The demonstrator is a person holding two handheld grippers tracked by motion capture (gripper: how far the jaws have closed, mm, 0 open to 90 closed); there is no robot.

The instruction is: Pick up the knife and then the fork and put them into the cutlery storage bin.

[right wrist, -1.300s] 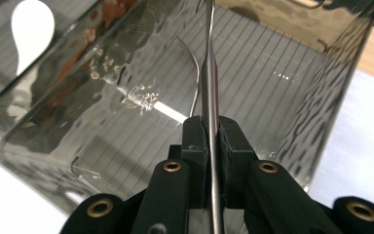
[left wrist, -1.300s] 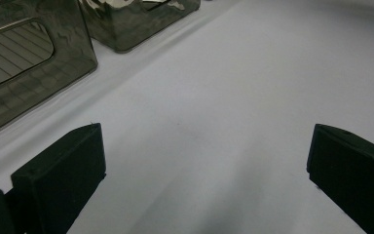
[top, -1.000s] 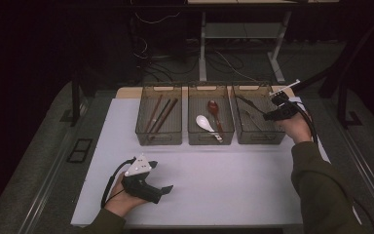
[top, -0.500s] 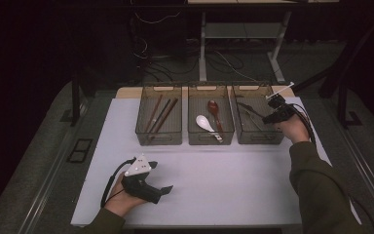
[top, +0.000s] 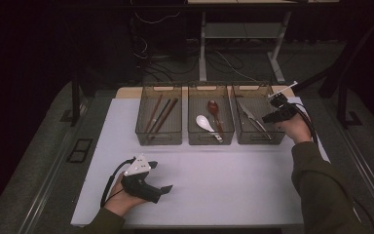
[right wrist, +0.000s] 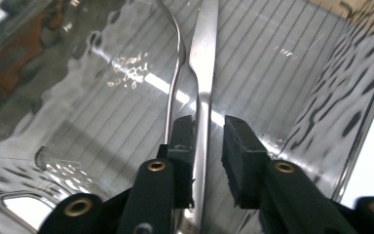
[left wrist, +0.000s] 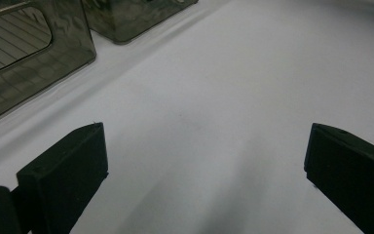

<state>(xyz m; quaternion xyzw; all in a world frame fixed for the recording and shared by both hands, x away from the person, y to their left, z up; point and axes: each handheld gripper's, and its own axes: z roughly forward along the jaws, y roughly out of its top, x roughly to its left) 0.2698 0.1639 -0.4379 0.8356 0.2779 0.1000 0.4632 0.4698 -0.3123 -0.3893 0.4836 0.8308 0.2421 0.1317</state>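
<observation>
Three clear bins stand in a row at the back of the white table (top: 224, 170). The right bin (top: 260, 141) holds a metal knife (right wrist: 205, 73) and a second metal utensil (right wrist: 175, 39) beside it. My right gripper (top: 267, 118) reaches into this bin from the right. Its jaws (right wrist: 208, 131) straddle the knife's handle, narrowly open, with a small gap on the right side. My left gripper (top: 165, 189) rests at the front left of the table, its jaws (left wrist: 204, 161) wide open over bare white surface.
The left bin (top: 158, 142) holds brown chopsticks (top: 158, 114). In the middle bin (top: 210, 141) lie a white spoon (top: 204, 122) and a red-brown spoon (top: 213, 106). A bin wall (left wrist: 29, 53) shows at the top left of the left gripper view. Table legs and cables sit behind.
My right gripper has shifted slightly left and lower into the right bin. The left gripper has stayed where it was.
</observation>
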